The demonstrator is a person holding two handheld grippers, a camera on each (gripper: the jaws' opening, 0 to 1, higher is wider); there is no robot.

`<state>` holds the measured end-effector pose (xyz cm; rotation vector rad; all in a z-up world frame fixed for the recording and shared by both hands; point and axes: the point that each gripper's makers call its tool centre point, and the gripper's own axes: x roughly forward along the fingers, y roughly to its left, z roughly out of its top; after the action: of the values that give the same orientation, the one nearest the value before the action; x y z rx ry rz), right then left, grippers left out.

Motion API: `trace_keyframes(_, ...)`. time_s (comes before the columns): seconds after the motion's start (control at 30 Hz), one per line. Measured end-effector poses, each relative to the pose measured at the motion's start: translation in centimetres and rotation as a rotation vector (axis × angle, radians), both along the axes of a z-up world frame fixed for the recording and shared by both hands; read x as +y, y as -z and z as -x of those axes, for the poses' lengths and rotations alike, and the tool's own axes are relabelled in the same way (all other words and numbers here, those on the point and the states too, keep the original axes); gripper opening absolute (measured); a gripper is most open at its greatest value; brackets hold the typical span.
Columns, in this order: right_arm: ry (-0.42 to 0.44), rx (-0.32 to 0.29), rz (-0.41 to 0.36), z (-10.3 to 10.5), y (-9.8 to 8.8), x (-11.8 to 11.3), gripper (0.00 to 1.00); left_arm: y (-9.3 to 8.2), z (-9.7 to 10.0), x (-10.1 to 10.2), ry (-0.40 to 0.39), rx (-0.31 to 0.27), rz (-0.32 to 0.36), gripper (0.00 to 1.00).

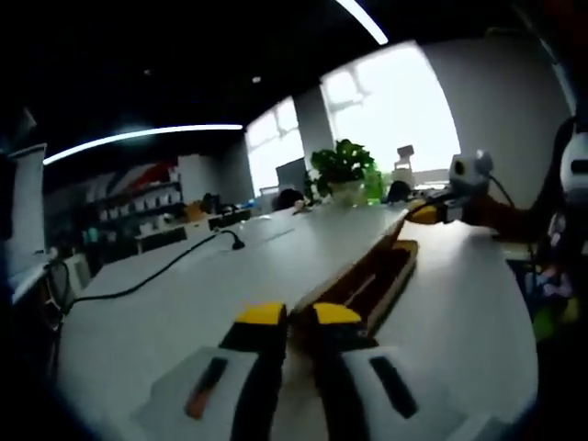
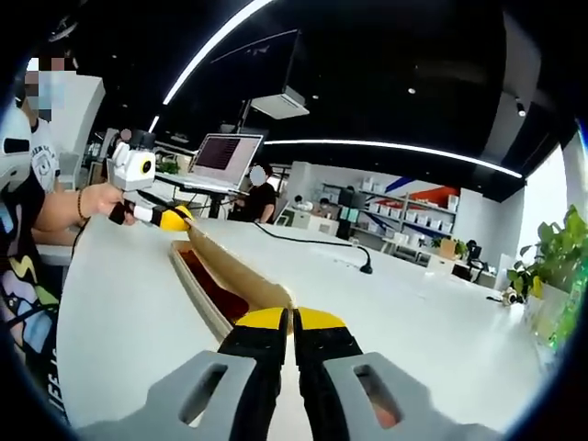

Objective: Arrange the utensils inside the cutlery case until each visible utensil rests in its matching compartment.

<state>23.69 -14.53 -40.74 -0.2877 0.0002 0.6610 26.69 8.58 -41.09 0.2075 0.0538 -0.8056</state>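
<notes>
My left gripper point(image 1: 301, 315) rises from the near edge of the left gripper view, its two yellow-tipped black jaws nearly pressed together with only a thin dark slit between them and nothing that I can see in that slit. It sits low over the white table point(image 1: 230, 276), aimed along the length of the wooden cutlery case point(image 1: 386, 271). The case starts just past my fingertips and runs away to the far right, long and narrow, with a raised wooden lid or wall on its left side. Its inside is dark and reddish; I cannot make out separate compartments or any utensils in it.

At the far end of the case in this view, my right gripper point(image 1: 424, 213) comes in from the right, yellow at the tip, level with the case's far end.

In the right gripper view, my right gripper point(image 2: 293, 321) also has its yellow tips almost together, pinching nothing I can see. The same cutlery case point(image 2: 216, 285) stretches away from it, red-lined inside, its wooden wall tilted up on the right. At the far end, my hand point(image 2: 99, 197) grips the left gripper point(image 2: 175, 217), forearm level and coming in from the left, its tip at the case's far edge.

Further out, a black cable point(image 1: 156, 271) snakes across the table, a potted plant point(image 1: 342, 170) stands at the far end, and a laptop point(image 2: 225, 156) sits open beyond.
</notes>
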Motion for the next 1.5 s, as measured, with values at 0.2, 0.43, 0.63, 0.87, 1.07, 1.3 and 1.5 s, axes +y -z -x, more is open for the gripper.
trace_keyframes(0.2,-0.012,0.037,-0.041,0.3,0.3,0.2,0.03,0.9,1.1,-0.5,0.033,0.034,-0.021,0.17)
trace_keyframes(0.43,-0.017,0.081,-0.103,0.3,0.6,0.3,0.03,0.4,2.5,-1.0,0.084,0.044,-0.002,0.27)
trace_keyframes(0.63,-0.008,0.123,-0.128,0.4,1.0,0.2,0.05,0.2,2.9,-1.2,0.115,0.045,-0.063,0.35)
trace_keyframes(0.87,-0.004,0.179,-0.198,0.4,1.2,-0.3,0.09,-1.1,2.3,-0.9,0.129,0.095,-0.055,0.31)
trace_keyframes(1.07,-0.022,0.257,-0.251,0.5,1.7,-0.3,0.13,0.0,2.3,-2.1,0.17,0.143,-0.098,0.19)
trace_keyframes(1.3,-0.071,0.344,-0.313,1.3,1.7,0.3,0.15,0.8,2.2,-2.7,0.181,0.184,-0.103,0.13)
trace_keyframes(1.5,-0.116,0.451,-0.41,1.7,1.3,1.0,0.17,1.1,2.4,-2.7,0.185,0.201,-0.09,0.12)
